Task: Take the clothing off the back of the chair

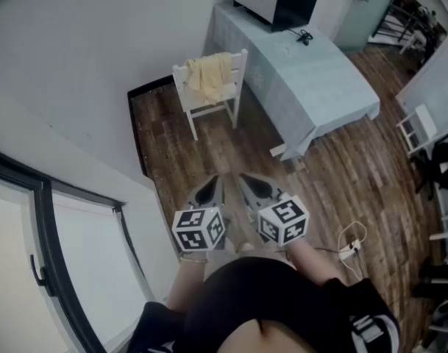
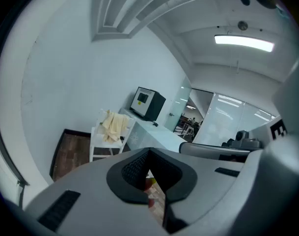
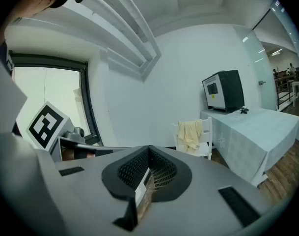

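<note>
The pale yellow clothing (image 1: 207, 76) looks soft, light and floppy, so pinching the bunched bit on top should probably lift it right off. It hangs crumpled over the back of the white chair (image 1: 216, 107) by the wall, well away from the left gripper (image 1: 211, 186) and right gripper (image 1: 251, 184), both clamped together on nothing.

clothing (image 1: 207, 76) hides much of the chair (image 1: 241, 72) back.
</note>
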Demonstrator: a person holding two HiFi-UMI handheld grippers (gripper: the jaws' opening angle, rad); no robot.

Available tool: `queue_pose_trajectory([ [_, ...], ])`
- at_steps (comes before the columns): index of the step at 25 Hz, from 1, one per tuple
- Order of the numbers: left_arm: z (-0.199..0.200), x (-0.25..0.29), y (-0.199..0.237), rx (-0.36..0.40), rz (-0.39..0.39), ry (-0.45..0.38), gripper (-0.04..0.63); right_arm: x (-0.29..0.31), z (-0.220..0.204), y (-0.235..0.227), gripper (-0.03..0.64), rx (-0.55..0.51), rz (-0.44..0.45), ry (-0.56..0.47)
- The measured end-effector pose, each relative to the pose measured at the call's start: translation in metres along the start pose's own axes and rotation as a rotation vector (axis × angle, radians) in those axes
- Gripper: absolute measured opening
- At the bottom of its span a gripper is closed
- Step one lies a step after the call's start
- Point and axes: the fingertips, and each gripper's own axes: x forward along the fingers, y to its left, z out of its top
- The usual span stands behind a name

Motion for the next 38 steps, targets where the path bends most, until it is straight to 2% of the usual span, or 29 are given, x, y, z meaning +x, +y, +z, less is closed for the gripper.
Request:
queue_pose_trajectory([
  [9, -0.011, -0.005, -0.046, 0.025, -0.062, -0.001, 0.000, -0.033, -0.006, -0.002, 0.012, 0.007, -0.015, -0.013],
  [13, -0.009, -0.004, -0.046, 0.037, -0.058, -0.001, 0.000, -0.037, 0.005, 0.000, 0.012, 0.054, 0.012, -0.083],
  [15, -0.005, -0.003, -0.041, 0.042, -0.052, -0.005, 0.000, -0.033, 0.009, -0.001, 0.012, 0.071, 0.011, -0.098],
  [22, 0.014, 0.005, -0.017, 0.054, -0.050, -0.006, 0.000, -0.005, 0.019, -0.003, 0.012, 0.005, -0.043, -0.081],
  [32, 0.038, 0.024, 0.026, 0.051, -0.063, 0.014, 0.000, 0.046, 0.033, 0.005, 0.012, 0.059, -0.003, -0.081],
  [38, 0.048, 0.034, 0.047, 0.055, -0.090, 0.032, 0.000, 0.074, 0.038, 0.009, 0.014, 0.043, -0.035, -0.077],
])
